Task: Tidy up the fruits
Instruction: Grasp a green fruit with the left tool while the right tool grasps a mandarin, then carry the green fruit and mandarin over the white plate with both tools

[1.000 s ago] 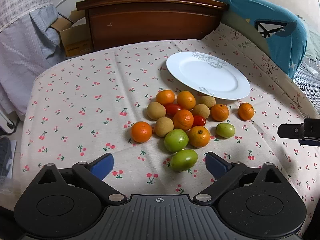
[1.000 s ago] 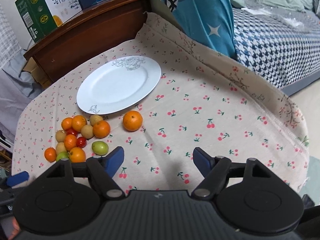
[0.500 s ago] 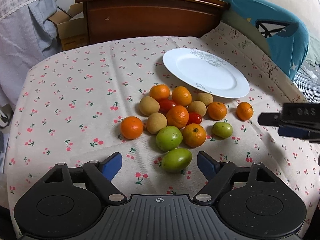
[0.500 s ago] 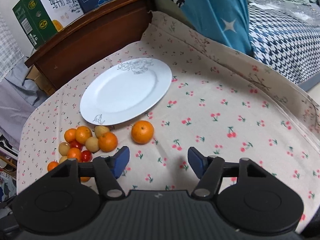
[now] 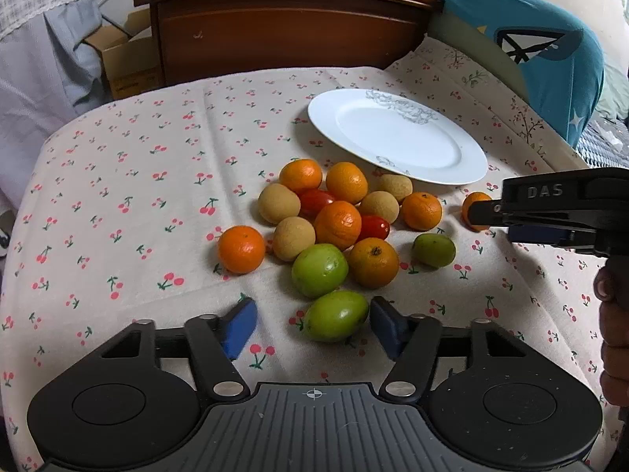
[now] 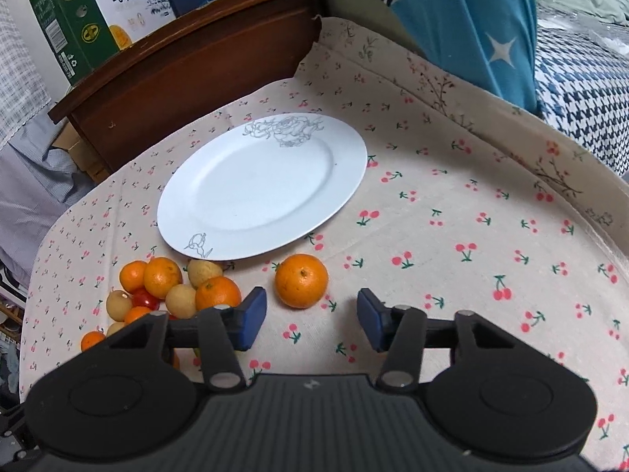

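The left gripper point(image 5: 312, 324) has just been closing its jaws, and a green fruit point(image 5: 336, 316) lies between the blue pads. The right pad point(image 5: 383, 324) sits just beside the fruit's side, perhaps touching; the left pad point(image 5: 238, 326) is clearly apart from it, so the fingers are not clamped. Just ahead of these fingertips lies the pile point(image 5: 338, 224) of oranges, tan fruits, red tomatoes and two more green fruits on the cherry-print cloth point(image 5: 118, 196). Beyond the pile, ahead and to the right, is the white plate point(image 5: 397, 137), bare.

The right gripper point(image 6: 310, 316) has also just been closing its jaws. A lone orange point(image 6: 301, 280) sits just ahead of the gap, nearer the left pad point(image 6: 251, 316), not yet between the pads and untouched; the fingers are parted. The plate point(image 6: 261, 187) lies farther ahead, the pile point(image 6: 165, 291) to the left of the left finger.
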### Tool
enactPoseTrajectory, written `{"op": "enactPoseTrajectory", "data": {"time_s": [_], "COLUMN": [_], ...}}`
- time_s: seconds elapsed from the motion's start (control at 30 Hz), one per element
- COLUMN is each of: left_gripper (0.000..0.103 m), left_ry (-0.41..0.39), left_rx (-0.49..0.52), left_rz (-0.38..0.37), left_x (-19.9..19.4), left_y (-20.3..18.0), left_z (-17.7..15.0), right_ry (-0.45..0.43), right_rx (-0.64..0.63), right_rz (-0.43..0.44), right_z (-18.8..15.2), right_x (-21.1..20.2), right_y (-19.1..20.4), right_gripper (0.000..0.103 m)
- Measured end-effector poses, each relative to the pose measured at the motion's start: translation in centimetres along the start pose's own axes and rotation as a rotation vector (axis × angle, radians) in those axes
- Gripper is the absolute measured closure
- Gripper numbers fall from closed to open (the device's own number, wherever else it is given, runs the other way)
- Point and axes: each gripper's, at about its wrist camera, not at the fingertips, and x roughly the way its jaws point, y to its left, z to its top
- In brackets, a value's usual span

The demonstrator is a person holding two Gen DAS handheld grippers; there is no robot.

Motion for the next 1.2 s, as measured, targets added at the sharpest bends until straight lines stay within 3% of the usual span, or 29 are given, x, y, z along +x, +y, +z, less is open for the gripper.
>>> {"op": "enactPoseTrajectory", "data": {"time_s": [0.07, 0.17, 0.23, 1.2], "left_gripper": [0.05, 0.066, 0.073, 0.073], "left_ry": [-0.005, -0.015, -0.012, -0.045], "left_rx": [0.01, 0.011, 0.012, -0.001], "left_rz": [-0.001, -0.02, -0.036, -0.004], "left_x": [0.1, -0.1, -0.2, -1.5], "left_y": [-0.1, -0.1, -0.1, 0.2], "left_z": [0.1, 0.1, 0.1, 0.3], "right_ry": [-0.002, -0.005, -0.008, -0.015], "right_rx": [-0.014, -0.018, -0.023, -0.096], "right_rz": [-0.003, 0.009, 0.009, 0.087], "right_z": [0.0, 0.0, 0.0, -1.3], "right_x": [0.3, 0.6, 0.6, -2.4], "right_y": [0.2, 0.3, 0.4, 1.5], "right_gripper": [0.064, 0.075, 0.075, 0.078]}}
